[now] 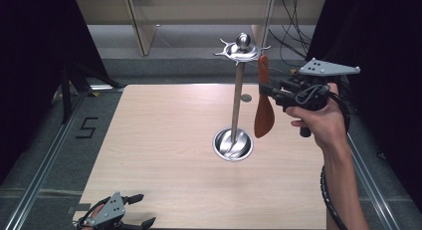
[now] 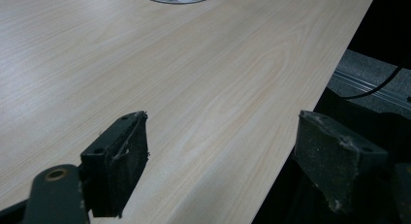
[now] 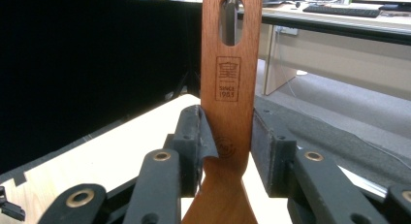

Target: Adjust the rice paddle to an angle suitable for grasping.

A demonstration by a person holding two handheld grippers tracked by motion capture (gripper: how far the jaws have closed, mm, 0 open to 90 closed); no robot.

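The right tongs [image 1: 272, 93] are clamped on the handle of the wooden spatula [image 1: 263, 115], holding it upright beside the metal rack [image 1: 238, 90], its hanging hole seemingly over a hook [image 3: 232, 1] at the rack's top. By the look of it, hanging is the step in hand; next comes a gentle release so the spatula settles. The left tongs [image 1: 142, 210] rest spread and empty at the surface's [image 1: 164, 140] near edge.

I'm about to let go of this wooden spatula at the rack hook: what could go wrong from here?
The hook sits only at the top of the wooden spatula handle's slot, so releasing the right gripper could drop it if it isn't seated. Pulling sideways on the handle might tip the tall stand on its round base.
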